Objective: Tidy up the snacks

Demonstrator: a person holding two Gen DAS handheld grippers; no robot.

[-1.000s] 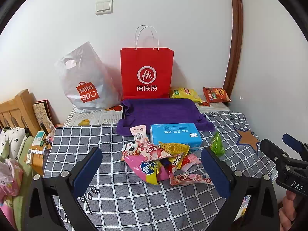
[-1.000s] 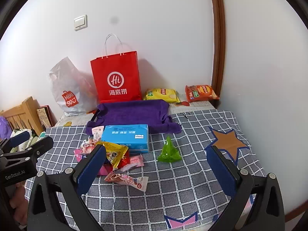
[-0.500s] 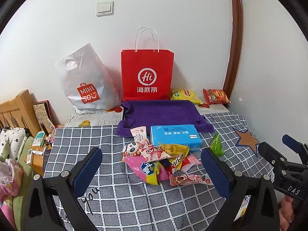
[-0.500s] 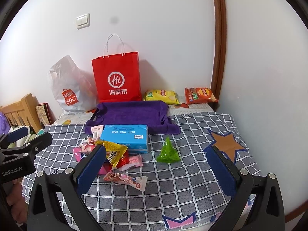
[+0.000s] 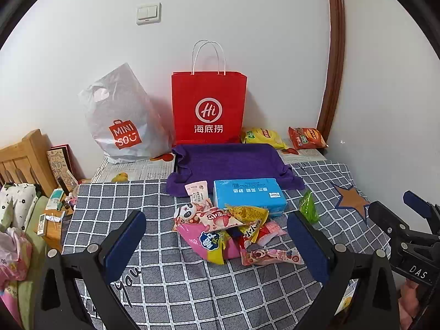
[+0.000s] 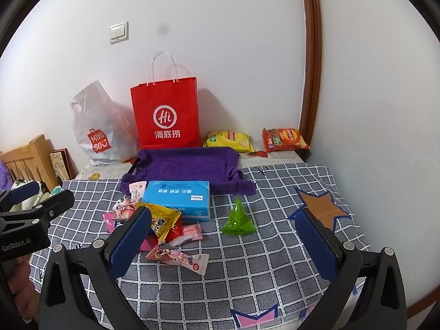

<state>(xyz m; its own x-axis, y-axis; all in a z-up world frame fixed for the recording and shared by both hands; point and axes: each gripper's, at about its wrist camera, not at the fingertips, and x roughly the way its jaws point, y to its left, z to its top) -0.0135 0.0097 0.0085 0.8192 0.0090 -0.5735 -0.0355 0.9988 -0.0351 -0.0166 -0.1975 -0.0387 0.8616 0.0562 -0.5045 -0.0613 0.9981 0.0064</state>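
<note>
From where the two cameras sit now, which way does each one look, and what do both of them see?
Left wrist view: sits on the left gripper, looks forward over the snack pile to the red paper bag; its open jaws and the right gripper at the right edge show.
Right wrist view: sits on the right gripper, looks toward the green pyramid packet; its open jaws and the left gripper at the left edge show.
Shared: the blue tissue pack, the purple towel.

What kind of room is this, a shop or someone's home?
Most likely a home, perhaps a bedroom: a wooden bed frame with bedding beside the table, shopping bags against the wall, and a light switch.
</note>
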